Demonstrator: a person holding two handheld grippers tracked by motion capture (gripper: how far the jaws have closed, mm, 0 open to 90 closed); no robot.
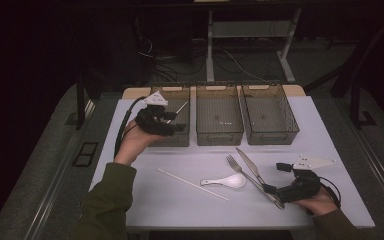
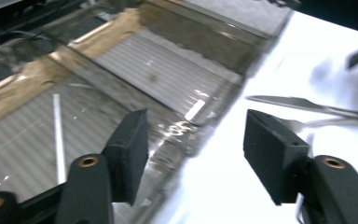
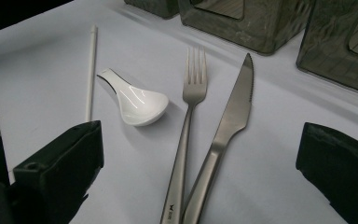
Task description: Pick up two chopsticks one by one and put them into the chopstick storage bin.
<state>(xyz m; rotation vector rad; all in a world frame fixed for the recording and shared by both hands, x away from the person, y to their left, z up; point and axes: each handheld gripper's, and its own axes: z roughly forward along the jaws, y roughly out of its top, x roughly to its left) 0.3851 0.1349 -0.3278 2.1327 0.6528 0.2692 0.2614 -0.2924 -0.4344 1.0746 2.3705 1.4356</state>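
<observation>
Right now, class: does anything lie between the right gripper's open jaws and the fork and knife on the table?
Nothing visible does. The right gripper stands open, and the fork and knife handles run straight toward the gap between its jaws; the white spoon lies off to one side.

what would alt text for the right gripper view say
A fork and a knife lie side by side on a white table, handles crossing near the open right gripper. Left of them lie a white spoon and a white chopstick, with dark bins behind.
</observation>
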